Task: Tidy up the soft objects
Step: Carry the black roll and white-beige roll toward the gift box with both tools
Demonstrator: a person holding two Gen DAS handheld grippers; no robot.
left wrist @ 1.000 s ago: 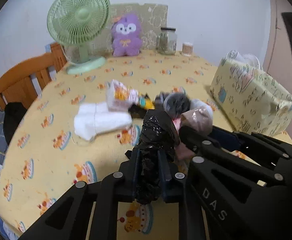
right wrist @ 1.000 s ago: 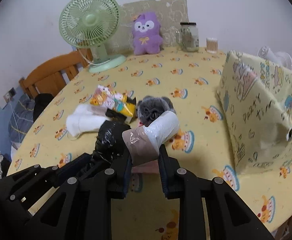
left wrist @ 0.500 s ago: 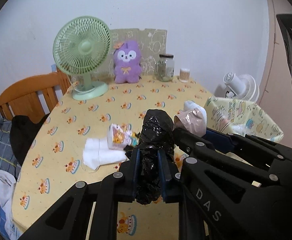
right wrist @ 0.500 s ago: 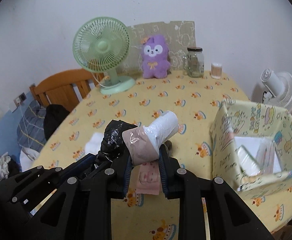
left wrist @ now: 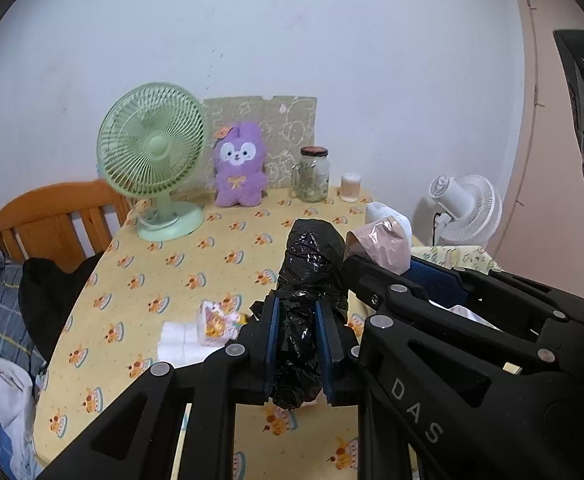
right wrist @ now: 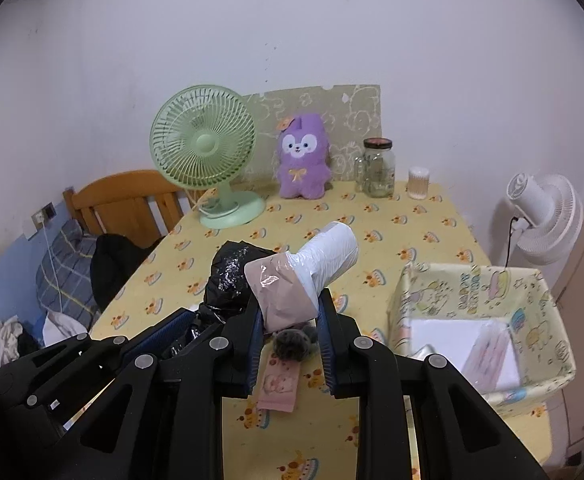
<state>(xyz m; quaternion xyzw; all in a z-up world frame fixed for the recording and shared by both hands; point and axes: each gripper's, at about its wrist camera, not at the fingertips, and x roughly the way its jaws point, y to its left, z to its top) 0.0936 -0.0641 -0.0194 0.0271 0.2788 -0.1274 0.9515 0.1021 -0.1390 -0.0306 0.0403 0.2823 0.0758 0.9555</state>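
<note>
My left gripper is shut on a crumpled black plastic bag roll, held high above the table. Beside it my right gripper is shut on a pink and white plastic bag roll; the same roll shows at the right of the left wrist view. The black roll sits just left of it in the right wrist view. Below on the yellow tablecloth lie a folded white cloth, a printed packet, a grey fluffy thing and a pink packet.
A yellow fabric box with white and clear packs stands at the table's right edge. At the back are a green fan, a purple plush, a glass jar and a small cup. A wooden chair is left, a white fan right.
Both grippers have risen well above the table with their rolls still held. The tabletop items have dropped low in both views, and the fabric box's inside has come into sight.
</note>
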